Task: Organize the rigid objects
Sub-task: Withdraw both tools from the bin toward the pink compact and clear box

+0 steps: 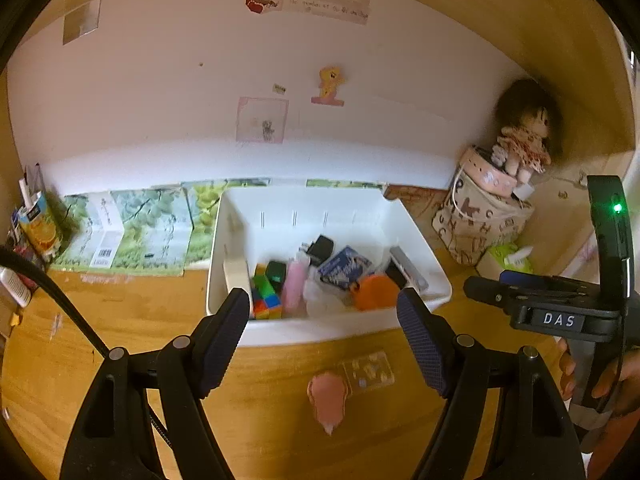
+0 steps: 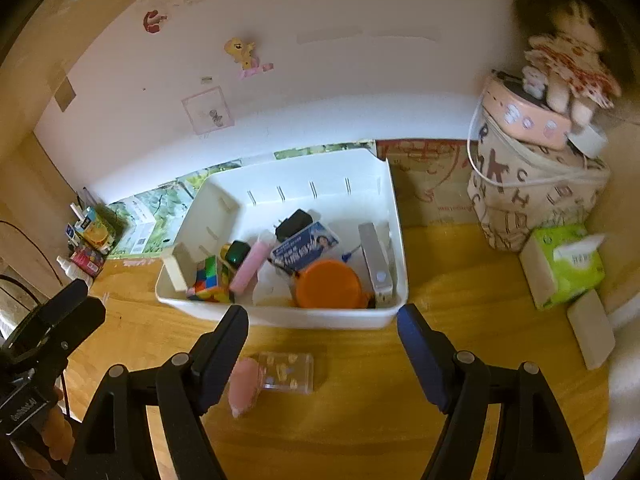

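my left gripper [image 1: 322,312] has its jaws apart and nothing is between them. my right gripper [image 2: 322,326] also stands apart and empty. both hang above the table [image 2: 360,420], in front of the white bin [image 2: 280,316].

the bin is just behind the fingertips of both grippers. on the table between the bin and me lie two things that are not in it: a small clear plastic case [image 2: 286,372] and a pink soft-looking piece [image 2: 242,386] that touches its left side. in the left view the clear case [image 1: 370,370] lies below the gap of my jaws, nearer the right finger, and the pink piece [image 1: 328,398] is beside it.

inside the bin i see a colourful cube puzzle [image 2: 208,280], a pink tube [image 2: 250,266], a dark green small thing [image 2: 237,253], a black charger [image 2: 294,224], a blue and white packet [image 2: 306,250], an orange round lid [image 2: 328,284] and a white long block [image 2: 376,266] along the right wall.

the table is of yellow wood. behind it is a white wall [image 2: 320,100] with stickers. at the right stand a cloth bag with letters [image 2: 528,196], a doll [image 2: 568,60] on top of it and a green tissue pack [image 2: 568,268]. at the left are a juice carton [image 2: 96,232] and a printed sheet with green leaves [image 1: 140,232].
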Demonstrator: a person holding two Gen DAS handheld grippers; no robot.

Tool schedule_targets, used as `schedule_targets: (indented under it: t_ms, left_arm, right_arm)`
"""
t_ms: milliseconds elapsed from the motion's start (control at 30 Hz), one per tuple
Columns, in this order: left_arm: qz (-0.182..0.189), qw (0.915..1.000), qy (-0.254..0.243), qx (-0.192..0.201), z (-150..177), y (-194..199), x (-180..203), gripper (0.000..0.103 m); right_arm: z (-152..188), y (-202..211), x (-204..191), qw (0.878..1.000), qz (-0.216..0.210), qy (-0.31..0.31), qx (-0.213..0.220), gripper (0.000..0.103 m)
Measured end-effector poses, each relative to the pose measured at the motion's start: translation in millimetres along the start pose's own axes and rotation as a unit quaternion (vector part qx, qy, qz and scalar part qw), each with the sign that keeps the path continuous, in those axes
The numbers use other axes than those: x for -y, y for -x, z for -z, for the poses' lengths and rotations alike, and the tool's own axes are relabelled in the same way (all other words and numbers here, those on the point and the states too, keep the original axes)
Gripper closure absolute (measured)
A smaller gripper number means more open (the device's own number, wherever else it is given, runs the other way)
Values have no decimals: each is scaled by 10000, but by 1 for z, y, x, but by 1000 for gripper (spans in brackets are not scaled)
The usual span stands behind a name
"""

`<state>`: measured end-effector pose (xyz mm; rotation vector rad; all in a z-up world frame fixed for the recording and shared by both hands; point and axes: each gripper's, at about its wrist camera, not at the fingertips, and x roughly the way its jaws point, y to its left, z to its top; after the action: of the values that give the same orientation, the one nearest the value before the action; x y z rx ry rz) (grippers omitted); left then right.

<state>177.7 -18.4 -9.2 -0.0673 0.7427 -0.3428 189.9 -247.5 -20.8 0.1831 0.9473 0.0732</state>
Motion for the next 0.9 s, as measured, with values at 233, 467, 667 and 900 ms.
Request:
schedule_targets:
  t_ms: [233,467,667,900]
  left_arm:
    - [-129,9995,-12,-272,31,14,3,24]
    - [-308,9981,100,-526,63,27,-3,24]
    - [-527,9955,137,-777,81,30,-13,24]
    - [-646,9909,143,-1169,92,18,-24,23]
  right_arm:
    - [35,8,2,9996,-107,-208,-146,23]
    - [64,9,4,9979,-251,-491,-341,23]
    - [80,2,7,9947,-301,-804,-557,23]
    - [91,-11,12,9885,-352,-1208,-837,23]
